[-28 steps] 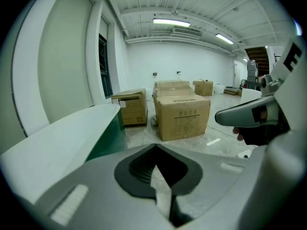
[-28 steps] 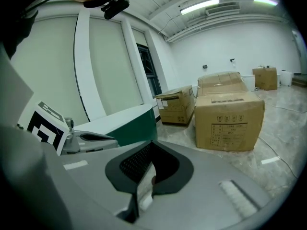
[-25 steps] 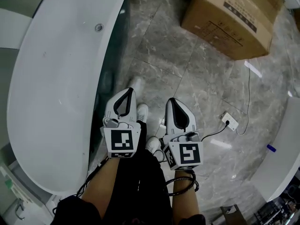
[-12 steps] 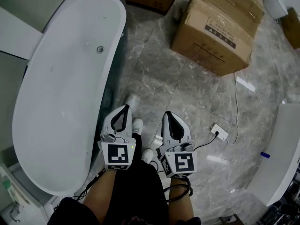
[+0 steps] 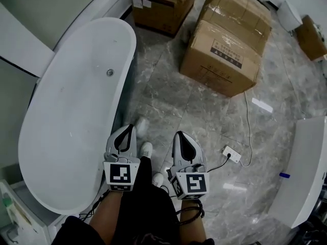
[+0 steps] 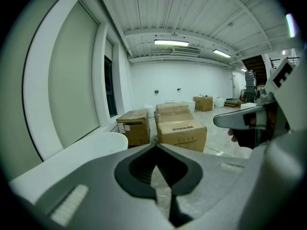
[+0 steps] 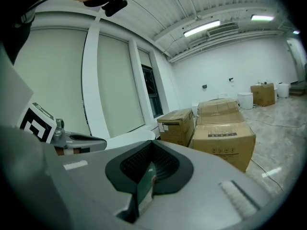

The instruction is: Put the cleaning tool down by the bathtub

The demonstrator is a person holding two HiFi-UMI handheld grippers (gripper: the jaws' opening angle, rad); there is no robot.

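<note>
Left gripper [image 5: 132,128]: jaws together at the tips, nothing between them; the left gripper view [image 6: 156,145] shows only marble floor through the slit below the tips. Right gripper [image 5: 180,133]: jaws also together at the tips; the right gripper view [image 7: 153,142] shows a thin pale, green-tinted sliver in the slit; can't tell what that is. Both are held low in front of the person, side by side, close but apart, pointing forward; the left one is just beside the bathtub's [image 5: 61,137] outer wall.

The bathtub is a white oval on the person's left, with its drain [image 5: 110,72] toward the far end. Cannot tell where the cleaning tool is; the only candidate is a small white-and-green item [image 5: 7,204] at the frame corner just beside the tub's near end, too small to identify.

The person's white shoes [image 5: 146,149] show on the grey marble floor [image 5: 204,106] between the two grippers. Ahead: a large cardboard box [image 5: 222,50] and a smaller cardboard box [image 5: 161,1] behind it, near the tub's far end. A power strip [image 5: 231,153] lies on the floor to the right of the right gripper, with its cable [image 5: 249,126] running toward the large box.
</note>
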